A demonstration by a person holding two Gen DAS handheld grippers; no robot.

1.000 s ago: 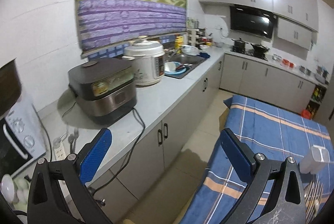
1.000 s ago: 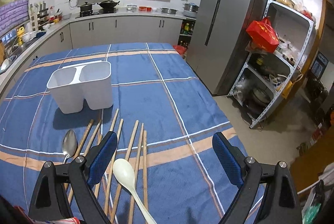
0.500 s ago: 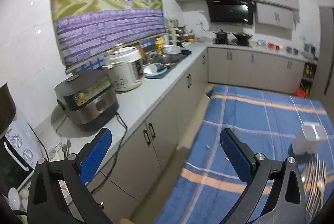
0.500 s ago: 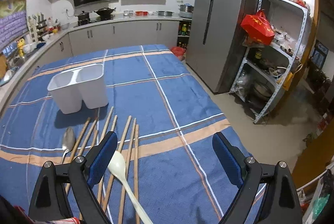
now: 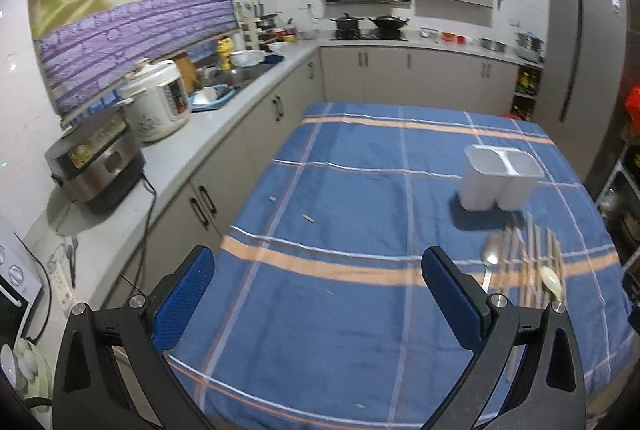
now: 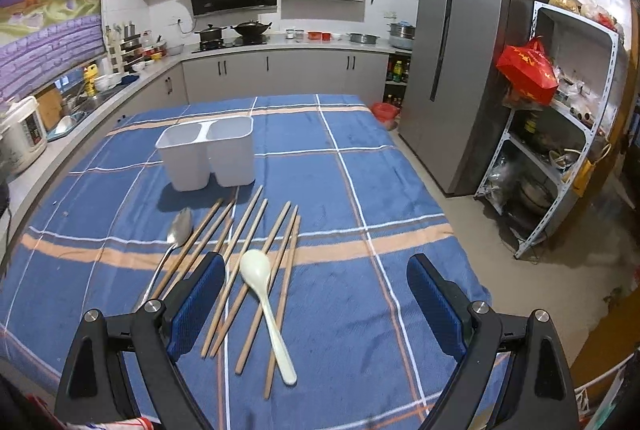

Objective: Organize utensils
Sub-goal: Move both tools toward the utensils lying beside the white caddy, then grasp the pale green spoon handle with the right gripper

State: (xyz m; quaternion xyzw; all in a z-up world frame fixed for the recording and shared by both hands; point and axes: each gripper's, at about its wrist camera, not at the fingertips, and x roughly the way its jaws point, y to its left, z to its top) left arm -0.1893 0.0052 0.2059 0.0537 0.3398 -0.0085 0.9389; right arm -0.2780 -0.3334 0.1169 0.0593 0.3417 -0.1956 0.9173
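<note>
My left gripper (image 5: 318, 294) hangs over the near left part of the blue checked tablecloth (image 5: 360, 197), jaws spread wide with nothing between the blue pads, and the cloth ahead of it is bare all the way to the far edge apart from a few small crumbs. To my left the table's edge drops into a narrow aisle along the grey counter (image 5: 224, 133), where a white rice cooker (image 5: 158, 101) and a dark cooker (image 5: 96, 165) stand. My right gripper (image 6: 316, 294) is equally wide open and holds nothing; it hovers above the near ends of the wooden chopsticks (image 6: 256, 230), which lie fanned on the cloth, pointing toward the white two-compartment holder (image 6: 210, 151). A cream spoon (image 6: 264, 306) lies across the chopsticks, bowl away from me, and a metal spoon (image 6: 176, 234) lies just left of them. The holder stands upright beyond the utensils, both compartments looking empty as far as I can see in. Right of the chopsticks the cloth is open up to the table's right edge, then floor, then the refrigerator (image 6: 468, 61) and a metal shelf rack (image 6: 568, 133). My left finger covers the near ends of some chopsticks and the metal spoon's handle tip. In the left view the utensils are blurred and partly cut off behind my right finger.
</note>
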